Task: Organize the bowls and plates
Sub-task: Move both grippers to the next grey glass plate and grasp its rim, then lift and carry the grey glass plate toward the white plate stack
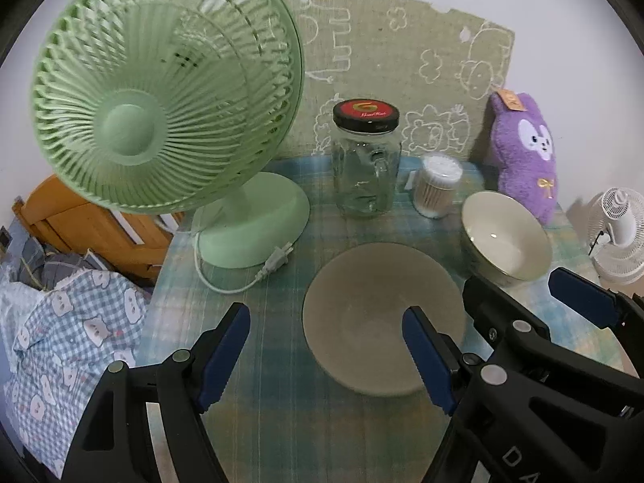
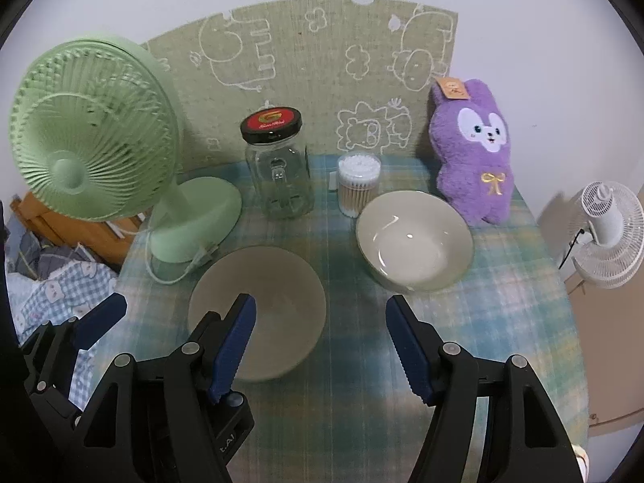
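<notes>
A flat grey-brown plate (image 1: 382,318) lies on the checked tablecloth; it also shows in the right wrist view (image 2: 257,310). A cream bowl (image 1: 505,237) stands upright to its right, also seen in the right wrist view (image 2: 414,239). My left gripper (image 1: 326,358) is open and empty, its right finger over the plate's near right edge. My right gripper (image 2: 320,346) is open and empty, held above the cloth between plate and bowl; it also shows in the left wrist view (image 1: 531,294).
A green fan (image 1: 161,92) with its cord and plug stands at the left. A glass jar with a black lid (image 1: 366,161), a tub of cotton swabs (image 1: 436,185) and a purple plush rabbit (image 1: 523,149) line the back. A white fan (image 2: 607,229) is off the table, right.
</notes>
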The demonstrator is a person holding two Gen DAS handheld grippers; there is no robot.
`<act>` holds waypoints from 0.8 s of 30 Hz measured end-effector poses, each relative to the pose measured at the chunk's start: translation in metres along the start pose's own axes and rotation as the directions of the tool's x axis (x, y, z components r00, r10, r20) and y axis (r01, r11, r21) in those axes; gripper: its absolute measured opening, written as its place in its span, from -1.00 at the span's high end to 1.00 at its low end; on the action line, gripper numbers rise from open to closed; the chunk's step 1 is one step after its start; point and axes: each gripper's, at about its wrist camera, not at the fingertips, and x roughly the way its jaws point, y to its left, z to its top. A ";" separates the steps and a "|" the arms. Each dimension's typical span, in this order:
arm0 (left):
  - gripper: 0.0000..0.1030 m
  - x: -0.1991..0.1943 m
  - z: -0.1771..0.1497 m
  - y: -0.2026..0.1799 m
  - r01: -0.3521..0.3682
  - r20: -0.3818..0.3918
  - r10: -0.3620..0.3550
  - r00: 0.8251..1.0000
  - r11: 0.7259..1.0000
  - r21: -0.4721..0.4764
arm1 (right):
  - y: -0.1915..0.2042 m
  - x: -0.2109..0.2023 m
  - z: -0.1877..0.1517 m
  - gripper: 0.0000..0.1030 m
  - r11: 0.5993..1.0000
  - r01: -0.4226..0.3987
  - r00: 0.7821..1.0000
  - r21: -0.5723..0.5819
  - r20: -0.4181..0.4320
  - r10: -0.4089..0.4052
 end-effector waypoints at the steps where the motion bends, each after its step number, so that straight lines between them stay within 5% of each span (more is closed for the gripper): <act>1: -0.55 0.007 0.002 0.000 0.002 -0.005 -0.002 1.000 1.000 0.004 | 0.000 0.006 0.002 -0.34 1.000 0.000 1.000 0.003 -0.002 0.000; 5: -0.53 0.030 0.006 0.000 0.010 -0.021 -0.010 1.000 1.000 0.011 | 0.002 0.031 0.008 -0.25 1.000 -0.004 1.000 0.012 -0.019 0.004; 12: -0.26 0.059 0.006 0.000 0.045 -0.060 -0.044 0.997 0.999 0.014 | 0.007 0.066 0.009 -0.02 1.000 0.004 0.998 0.005 -0.065 -0.004; 16: 0.12 0.071 0.002 -0.002 0.056 -0.087 -0.053 0.995 0.998 0.027 | 0.006 0.079 0.007 0.20 1.000 -0.003 0.996 0.012 -0.094 0.004; 24: 0.29 0.077 0.000 0.000 0.056 -0.102 -0.053 0.993 0.998 0.031 | 0.006 0.093 0.002 0.41 1.000 -0.003 0.992 0.028 -0.127 0.006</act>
